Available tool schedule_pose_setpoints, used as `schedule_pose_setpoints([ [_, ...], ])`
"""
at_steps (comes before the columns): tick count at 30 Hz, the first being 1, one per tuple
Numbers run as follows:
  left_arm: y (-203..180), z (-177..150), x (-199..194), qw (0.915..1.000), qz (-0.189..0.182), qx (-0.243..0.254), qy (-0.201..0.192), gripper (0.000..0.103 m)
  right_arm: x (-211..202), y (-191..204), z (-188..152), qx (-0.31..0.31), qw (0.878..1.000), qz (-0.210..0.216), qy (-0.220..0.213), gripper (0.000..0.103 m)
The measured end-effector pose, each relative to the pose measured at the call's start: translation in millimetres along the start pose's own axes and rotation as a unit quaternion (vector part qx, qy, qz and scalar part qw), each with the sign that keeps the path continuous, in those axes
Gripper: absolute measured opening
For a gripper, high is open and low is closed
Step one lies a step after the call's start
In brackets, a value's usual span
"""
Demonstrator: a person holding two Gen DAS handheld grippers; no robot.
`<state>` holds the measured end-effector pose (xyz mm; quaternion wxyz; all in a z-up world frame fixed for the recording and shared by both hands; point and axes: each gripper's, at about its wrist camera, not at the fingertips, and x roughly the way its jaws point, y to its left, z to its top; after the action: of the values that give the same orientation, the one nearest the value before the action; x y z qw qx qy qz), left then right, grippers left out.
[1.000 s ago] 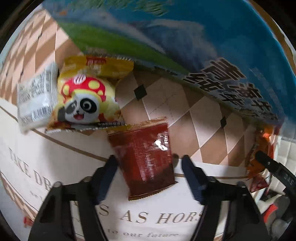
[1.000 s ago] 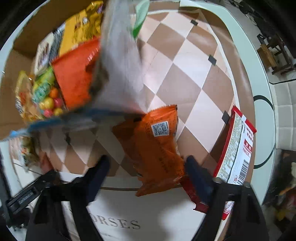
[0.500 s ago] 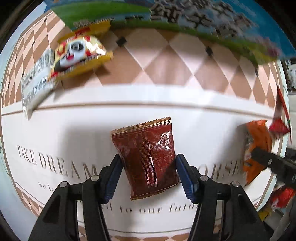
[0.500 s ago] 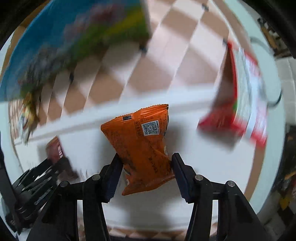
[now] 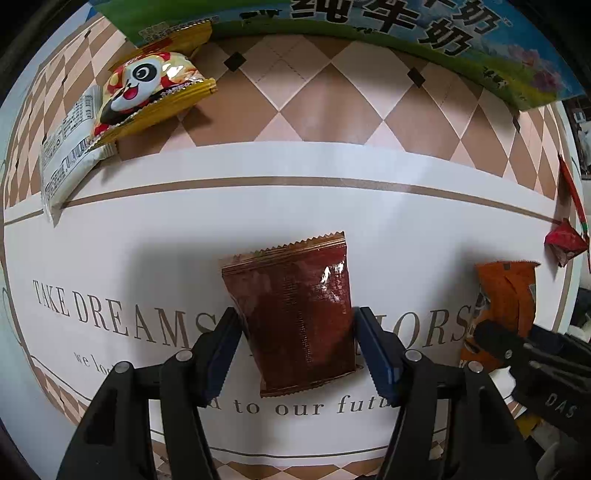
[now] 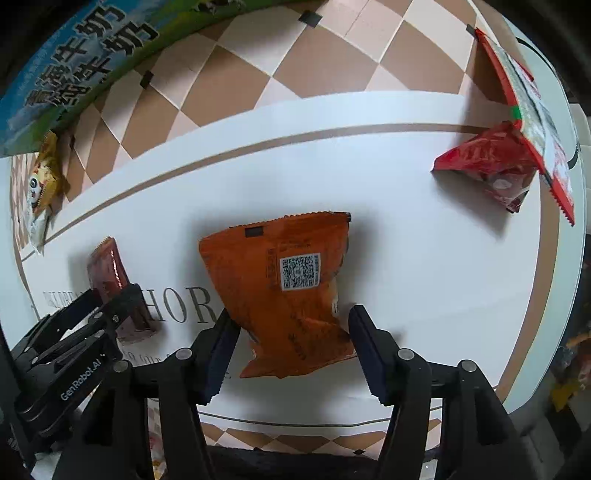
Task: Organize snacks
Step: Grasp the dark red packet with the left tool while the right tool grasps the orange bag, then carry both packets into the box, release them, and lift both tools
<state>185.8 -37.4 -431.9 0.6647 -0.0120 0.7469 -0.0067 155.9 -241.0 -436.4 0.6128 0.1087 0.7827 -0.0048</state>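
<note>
A dark red snack packet (image 5: 295, 295) lies flat on the white lettered band of the tablecloth (image 5: 147, 229), between the jaws of my left gripper (image 5: 296, 314). Those jaws are opening, and the pads stand right at the packet's sides without squeezing it. An orange packet (image 6: 273, 288) with a QR code lies between the jaws of my right gripper (image 6: 290, 315), which are also opening. Both grippers point down at the table side by side. The orange packet (image 5: 506, 291) shows at the right of the left wrist view.
A blue and green milk carton box (image 5: 369, 22) stands behind on the checked cloth. A yellow panda packet (image 5: 147, 88) and a white packet (image 5: 66, 147) lie at the back left. A red pouch (image 6: 484, 162) and a flat red-and-white packet (image 6: 532, 103) lie at the right near the table edge.
Both grippers came away from the box to the white band with their packets, closing on them half a second ago. Now both pairs of jaws stand wider and the packets lie flat.
</note>
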Motion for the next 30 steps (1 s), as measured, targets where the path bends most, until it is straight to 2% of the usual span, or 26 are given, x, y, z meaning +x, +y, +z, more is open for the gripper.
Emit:
schedule_pose_setpoints([
  [2,-1,1,1,1.0,0.004,-0.001,-0.001,0.059,4,3,0,-0.007,1.0,-0.006,0.0,0.064],
  [4,19,3,-3,1.0,0.004,0.0,-0.008,0.055,7,11,-5,-0.015,1.0,-0.013,-0.009,0.062],
  [8,13,-2,-11,0.9998,0.009,0.01,-0.017,0.054,3,16,-14,-0.033,0.999,-0.023,-0.035,0.048],
  [13,5,-11,-54,0.9985,-0.004,0.017,-0.052,0.054,-22,18,-19,-0.044,0.997,-0.003,-0.06,0.043],
  [15,4,-9,-73,0.9973,-0.012,0.02,-0.07,0.054,-46,1,-19,-0.047,0.996,0.011,-0.074,0.043],
  [19,6,4,-128,0.9926,-0.039,0.02,-0.113,0.054,-91,0,-15,-0.053,0.992,0.045,-0.106,0.043],
  [24,14,49,-198,0.9842,-0.072,0.029,-0.159,0.054,-173,6,14,-0.056,0.982,0.094,-0.155,0.043],
  [26,12,75,-223,0.9809,-0.068,0.035,-0.179,0.054,-200,19,34,-0.057,0.977,0.103,-0.178,0.043],
  [30,10,135,-248,0.9776,-0.038,0.053,-0.2,0.054,-242,40,87,-0.055,0.97,0.09,-0.217,0.043],
])
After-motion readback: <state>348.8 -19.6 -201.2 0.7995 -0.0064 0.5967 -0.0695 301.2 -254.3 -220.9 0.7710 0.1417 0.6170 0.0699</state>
